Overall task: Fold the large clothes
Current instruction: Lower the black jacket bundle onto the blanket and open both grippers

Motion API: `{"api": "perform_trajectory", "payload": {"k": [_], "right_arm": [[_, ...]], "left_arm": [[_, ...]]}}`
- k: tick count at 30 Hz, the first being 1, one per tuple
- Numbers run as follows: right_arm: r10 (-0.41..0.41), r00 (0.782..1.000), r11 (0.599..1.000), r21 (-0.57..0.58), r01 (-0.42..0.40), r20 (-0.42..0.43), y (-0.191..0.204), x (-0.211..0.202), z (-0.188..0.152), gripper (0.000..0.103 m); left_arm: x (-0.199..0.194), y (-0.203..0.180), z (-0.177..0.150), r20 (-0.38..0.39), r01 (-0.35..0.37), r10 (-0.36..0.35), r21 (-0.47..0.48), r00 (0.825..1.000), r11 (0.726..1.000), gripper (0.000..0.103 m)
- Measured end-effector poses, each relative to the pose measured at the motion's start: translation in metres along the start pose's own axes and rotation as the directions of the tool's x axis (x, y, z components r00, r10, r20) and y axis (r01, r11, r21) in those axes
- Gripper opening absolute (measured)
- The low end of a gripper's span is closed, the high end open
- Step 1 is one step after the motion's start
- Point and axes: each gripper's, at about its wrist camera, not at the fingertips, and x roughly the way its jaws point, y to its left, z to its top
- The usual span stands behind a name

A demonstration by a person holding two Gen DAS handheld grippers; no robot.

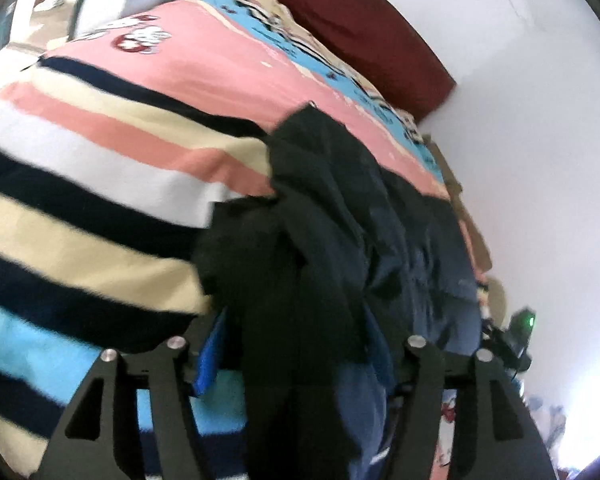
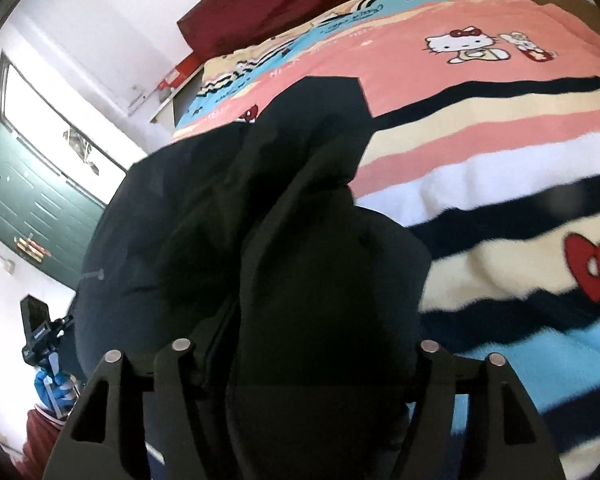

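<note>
The dark garment (image 2: 284, 240) filled the middle of both views and hid the fingertips of each gripper, so only the black linkages at the lower edge could be seen. In the left wrist view the cloth, black with a navy part to its right, lay heaped on the bed and draped down between the arms of the left gripper (image 1: 296, 360); its jaws stood apart, but whether the pads pressed on the fabric could not be told. In the right wrist view the right gripper (image 2: 300, 364) also had its jaws spread wide, with the garment bunched between them and its folds too dark to read. Beneath the garment lay a striped blanket (image 1: 100, 184) and a pink cartoon bedsheet (image 2: 440, 92). A dark red headboard (image 1: 360, 28) stood against the white wall. At the left of the right wrist view, a blue-gloved hand (image 2: 54, 388) held the other device, before a green door (image 2: 28, 200).
</note>
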Motion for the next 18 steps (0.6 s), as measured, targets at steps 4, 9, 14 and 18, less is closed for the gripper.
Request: {"api": "perform_trajectory", "payload": {"k": [4, 9, 14, 18], "right_arm": [[-0.033, 0.995, 0.996, 0.081, 0.025, 0.099, -0.012, -0.045, 0.005, 0.103], [-0.129, 0.985, 0.991, 0.042, 0.125, 0.119, 0.004, -0.094, -0.008, 0.103], [-0.207, 0.967, 0.975, -0.052, 0.216, 0.151, 0.039, -0.138, -0.045, 0.103], [-0.239, 0.954, 0.956, -0.126, 0.263, 0.179, 0.081, -0.164, -0.091, 0.103]], "left_arm": [[-0.052, 0.001, -0.003, 0.088, -0.052, 0.055, -0.033, 0.995, 0.998, 0.067], [-0.09, -0.03, -0.022, 0.147, -0.18, 0.171, 0.051, 0.974, 0.982, 0.067], [-0.113, -0.083, -0.067, 0.183, -0.278, 0.253, 0.128, 0.95, 0.952, 0.067], [-0.125, -0.122, -0.113, 0.221, -0.347, 0.306, 0.177, 0.926, 0.921, 0.067]]}}
